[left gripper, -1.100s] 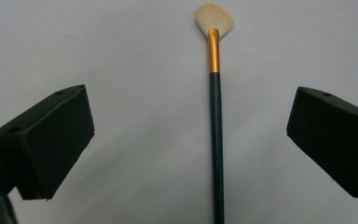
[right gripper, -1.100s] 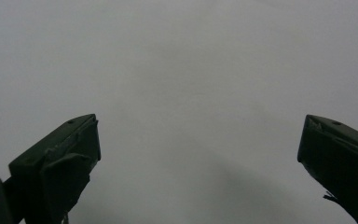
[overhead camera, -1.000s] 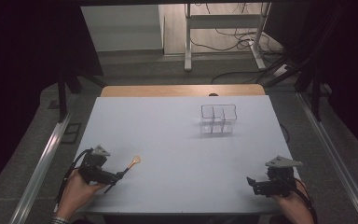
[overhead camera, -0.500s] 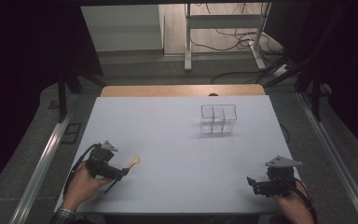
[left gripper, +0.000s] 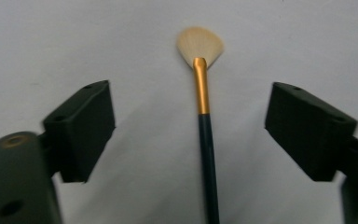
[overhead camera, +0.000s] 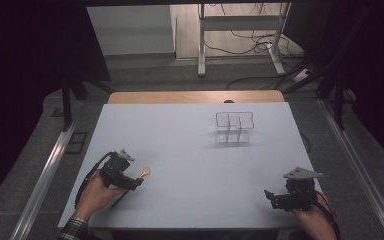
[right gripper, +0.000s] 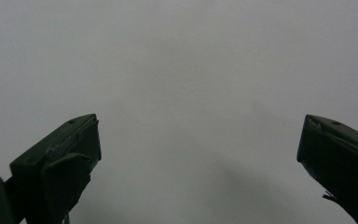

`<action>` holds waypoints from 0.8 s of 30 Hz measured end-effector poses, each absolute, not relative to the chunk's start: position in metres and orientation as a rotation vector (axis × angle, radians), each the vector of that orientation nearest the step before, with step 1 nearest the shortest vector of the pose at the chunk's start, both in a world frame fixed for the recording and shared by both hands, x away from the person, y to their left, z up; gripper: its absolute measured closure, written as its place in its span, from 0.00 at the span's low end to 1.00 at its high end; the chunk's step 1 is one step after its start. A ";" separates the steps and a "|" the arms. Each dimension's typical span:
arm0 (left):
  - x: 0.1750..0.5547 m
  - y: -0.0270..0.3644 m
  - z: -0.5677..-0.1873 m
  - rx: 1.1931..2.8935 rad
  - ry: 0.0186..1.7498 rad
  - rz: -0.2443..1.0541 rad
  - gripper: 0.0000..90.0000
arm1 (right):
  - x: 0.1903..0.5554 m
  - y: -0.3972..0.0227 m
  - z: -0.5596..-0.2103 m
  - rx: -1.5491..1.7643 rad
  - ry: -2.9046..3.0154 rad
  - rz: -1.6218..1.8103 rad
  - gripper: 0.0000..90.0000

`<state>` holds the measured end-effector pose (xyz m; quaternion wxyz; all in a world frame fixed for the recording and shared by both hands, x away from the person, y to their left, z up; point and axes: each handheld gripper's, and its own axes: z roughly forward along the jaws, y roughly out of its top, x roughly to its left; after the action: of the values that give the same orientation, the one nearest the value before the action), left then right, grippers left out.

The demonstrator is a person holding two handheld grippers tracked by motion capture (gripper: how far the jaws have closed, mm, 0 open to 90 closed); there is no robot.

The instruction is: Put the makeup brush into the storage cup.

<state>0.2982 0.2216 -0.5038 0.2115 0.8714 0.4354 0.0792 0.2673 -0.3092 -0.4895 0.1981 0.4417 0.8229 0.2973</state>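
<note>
Since a second ago the left gripper [overhead camera: 139,181] has slid up and to the right in the high view, nearer the pale brush head, while the right gripper [overhead camera: 270,196] has kept its place at the lower right.

Seen along the left gripper [left gripper: 191,128], the two black jaws stand wide apart, one at each side of the frame, and neither touches anything. Between them, running up the middle of that view, lies a slim fan brush with a dark handle, a gold metal collar and a cream fan of bristles [left gripper: 204,121]; the bristles spread at the upper centre, beyond the jaw tips, and the handle runs off the bottom edge. It rests flat on the white bench [left gripper: 51,42]. In the high view the brush [overhead camera: 144,173] shows as a small pale spot just right of the left gripper, in the lower left of the bench.

The right gripper [right gripper: 198,154] also holds its jaws wide, with bare white bench between them.

Farther out in the high view, the left hand [overhead camera: 97,194] and a checked sleeve [overhead camera: 72,232] enter at the bottom left, the right hand [overhead camera: 314,220] at the bottom right. A clear plastic box with inner dividers [overhead camera: 234,127] stands on the bench [overhead camera: 190,145] at the upper right of centre, well apart from both grippers.
</note>
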 end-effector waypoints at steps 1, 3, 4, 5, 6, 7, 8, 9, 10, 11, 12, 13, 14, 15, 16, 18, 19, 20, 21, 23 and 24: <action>0.298 0.222 -0.504 2.421 1.210 0.220 0.24 | 0.267 -0.309 -0.490 1.236 2.303 0.832 0.00; 0.298 0.221 -0.506 2.428 1.217 0.207 0.26 | 0.267 -0.309 -0.490 1.238 2.304 0.828 0.00; 0.298 0.222 -0.507 2.441 1.211 0.199 0.32 | 0.267 -0.309 -0.490 1.238 2.305 0.828 0.00; 0.299 0.222 -0.508 2.443 1.214 0.193 0.32 | 0.268 -0.309 -0.490 1.238 2.305 0.827 0.00; 0.299 0.222 -0.509 2.449 1.217 0.187 0.34 | 0.268 -0.309 -0.490 1.238 2.306 0.827 0.00; 0.299 0.222 -0.512 2.458 1.223 0.175 0.38 | 0.267 -0.309 -0.490 1.237 2.307 0.827 0.00; 0.299 0.222 -0.512 2.458 1.223 0.175 0.40 | 0.267 -0.309 -0.490 1.237 2.307 0.827 0.00; 0.299 0.223 -0.515 2.468 1.231 0.166 0.43 | 0.267 -0.309 -0.490 1.234 2.309 0.827 0.00; 0.299 0.223 -0.516 2.468 1.235 0.161 0.46 | 0.267 -0.309 -0.490 1.233 2.309 0.826 0.00; 0.299 0.223 -0.516 2.468 1.235 0.161 0.47 | 0.267 -0.309 -0.490 1.233 2.309 0.826 0.00; 0.299 0.223 -0.518 2.469 1.242 0.150 0.50 | 0.267 -0.309 -0.490 1.230 2.312 0.828 0.00; 0.299 0.223 -0.518 2.469 1.242 0.150 0.53 | 0.267 -0.309 -0.490 1.230 2.312 0.828 0.00; 0.298 0.223 -0.519 2.469 1.240 0.155 0.54 | 0.267 -0.309 -0.490 1.230 2.314 0.827 0.00; 0.298 0.223 -0.519 2.469 1.240 0.155 0.57 | 0.267 -0.308 -0.490 1.229 2.315 0.827 0.00; 0.298 0.223 -0.519 2.464 1.248 0.155 0.61 | 0.267 -0.308 -0.490 1.230 2.316 0.828 0.00; 0.298 0.223 -0.519 2.456 1.264 0.158 0.70 | 0.267 -0.308 -0.490 1.229 2.316 0.828 0.01; 0.297 0.223 -0.518 2.458 1.266 0.159 0.70 | 0.267 -0.308 -0.490 1.228 2.317 0.827 0.01; 0.296 0.221 -0.518 2.462 1.258 0.149 0.78 | 0.267 -0.308 -0.490 1.227 2.319 0.826 0.01; 0.295 0.219 -0.518 2.468 1.256 0.156 0.85 | 0.267 -0.307 -0.490 1.226 2.319 0.824 0.01; 0.294 0.216 -0.517 2.476 1.272 0.166 0.92 | 0.267 -0.307 -0.490 1.224 2.320 0.823 0.01; 0.295 0.216 -0.517 2.476 1.278 0.162 0.92 | 0.267 -0.307 -0.490 1.224 2.320 0.823 0.01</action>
<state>0.2949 0.2158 -0.5169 0.1742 0.8735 0.4509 0.0572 0.2670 -0.3072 -0.4902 0.1950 0.4365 0.8278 0.2935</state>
